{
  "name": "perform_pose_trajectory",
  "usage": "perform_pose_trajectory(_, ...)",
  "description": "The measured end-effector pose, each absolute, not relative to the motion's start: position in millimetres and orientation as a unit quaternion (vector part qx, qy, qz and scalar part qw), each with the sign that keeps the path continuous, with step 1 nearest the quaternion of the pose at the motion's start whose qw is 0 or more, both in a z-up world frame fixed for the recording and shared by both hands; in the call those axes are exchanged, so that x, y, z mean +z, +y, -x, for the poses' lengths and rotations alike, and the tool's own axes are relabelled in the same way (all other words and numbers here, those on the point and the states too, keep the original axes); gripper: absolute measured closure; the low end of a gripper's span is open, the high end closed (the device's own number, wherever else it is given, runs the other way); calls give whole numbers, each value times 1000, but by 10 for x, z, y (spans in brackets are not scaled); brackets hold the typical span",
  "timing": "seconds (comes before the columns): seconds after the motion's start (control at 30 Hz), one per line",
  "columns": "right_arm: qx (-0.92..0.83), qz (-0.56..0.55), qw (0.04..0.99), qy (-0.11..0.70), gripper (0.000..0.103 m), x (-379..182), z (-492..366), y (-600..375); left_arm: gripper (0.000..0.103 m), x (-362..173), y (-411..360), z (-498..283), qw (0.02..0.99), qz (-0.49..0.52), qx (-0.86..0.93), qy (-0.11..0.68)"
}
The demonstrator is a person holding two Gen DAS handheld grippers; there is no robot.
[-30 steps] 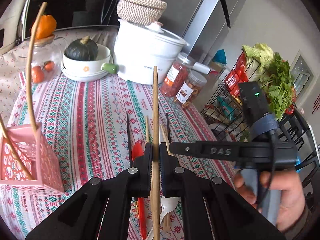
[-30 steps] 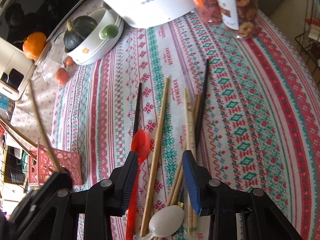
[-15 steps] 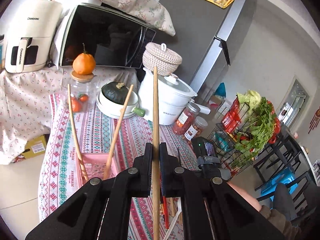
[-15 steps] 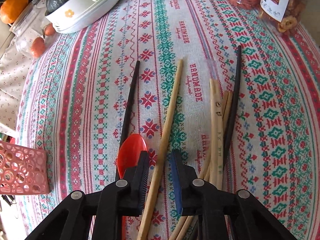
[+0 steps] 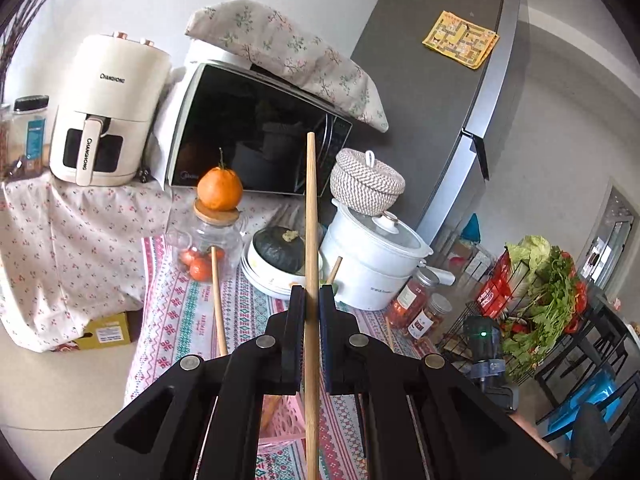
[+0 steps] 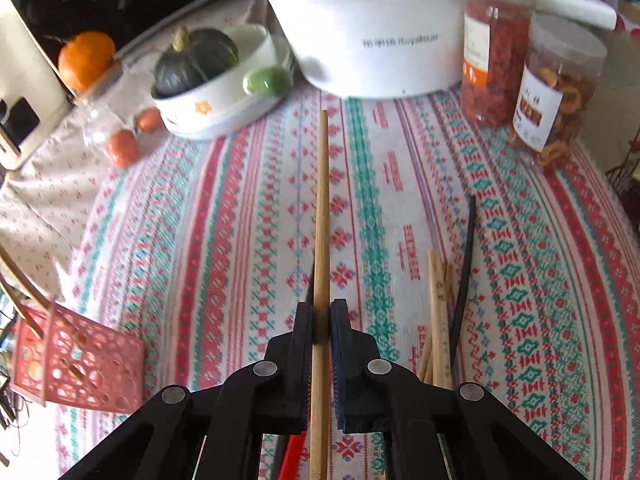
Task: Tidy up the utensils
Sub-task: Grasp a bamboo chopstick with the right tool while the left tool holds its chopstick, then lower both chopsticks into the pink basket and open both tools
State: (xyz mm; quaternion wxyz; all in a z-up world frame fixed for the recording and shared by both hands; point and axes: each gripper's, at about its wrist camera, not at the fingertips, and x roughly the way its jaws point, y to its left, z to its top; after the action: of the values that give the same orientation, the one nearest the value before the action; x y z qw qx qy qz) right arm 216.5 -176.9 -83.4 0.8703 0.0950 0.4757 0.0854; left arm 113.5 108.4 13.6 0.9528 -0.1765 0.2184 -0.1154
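My left gripper (image 5: 307,300) is shut on a long wooden chopstick (image 5: 310,216) that points upright, above the pink perforated basket (image 5: 280,432). Two more wooden chopsticks (image 5: 218,304) stand in that basket. My right gripper (image 6: 322,312) is shut on another wooden chopstick (image 6: 322,208), held over the patterned tablecloth (image 6: 200,240). To its right lie several wooden chopsticks (image 6: 438,312) and a black chopstick (image 6: 464,272). A red utensil (image 6: 294,456) shows under the right gripper. The pink basket shows at the left in the right wrist view (image 6: 76,360).
A white pot (image 6: 372,28), two food jars (image 6: 556,84), a bowl with a dark squash (image 6: 212,76) and a glass jar with an orange on top (image 5: 210,236) stand at the table's far side. A microwave (image 5: 256,132), an air fryer (image 5: 108,108) and a vegetable rack (image 5: 536,304) are beyond.
My left gripper has tilted upward with its chopstick over the pink basket. My right gripper has shut on a wooden chopstick from the pile and lifted it.
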Motion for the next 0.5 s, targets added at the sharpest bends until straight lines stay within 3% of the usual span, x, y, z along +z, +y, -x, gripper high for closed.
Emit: perform_pose_trajectory(0.5, 161, -179, 944, 224, 96, 162, -1591, -1725, 96, 9, 1120, -1250, 981, 136, -46, 133)
